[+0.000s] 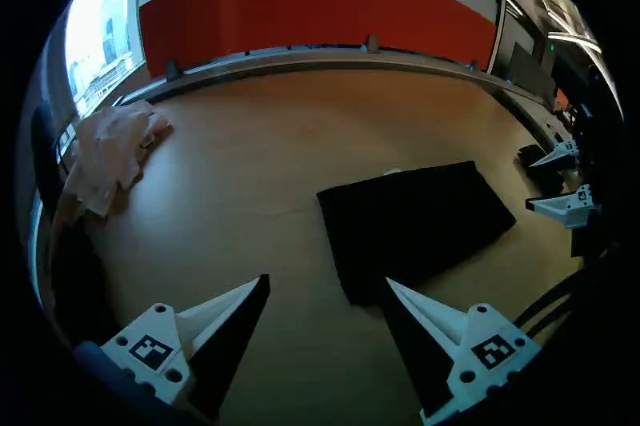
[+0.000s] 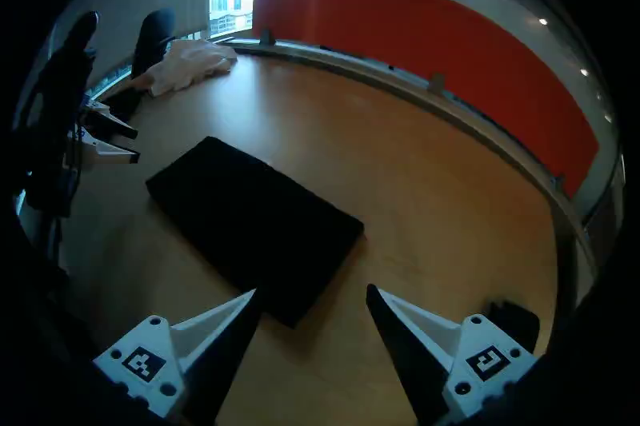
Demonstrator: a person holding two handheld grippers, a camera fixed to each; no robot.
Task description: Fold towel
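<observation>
Fingers spread wide on your left gripper, holding nothing, poised low over the near corner of the black, flat-folded rectangular towel on the light wooden tabletop. Your right gripper is likewise released and empty, hovering by the towel's opposite end. A pale crumpled cloth lies well apart.

The black towel lies flat on the wooden table as a neat folded rectangle with straight edges and soft corners, turned at a slant to the table's far edge, well in from it, a small pale scrap showing at its far side.
</observation>
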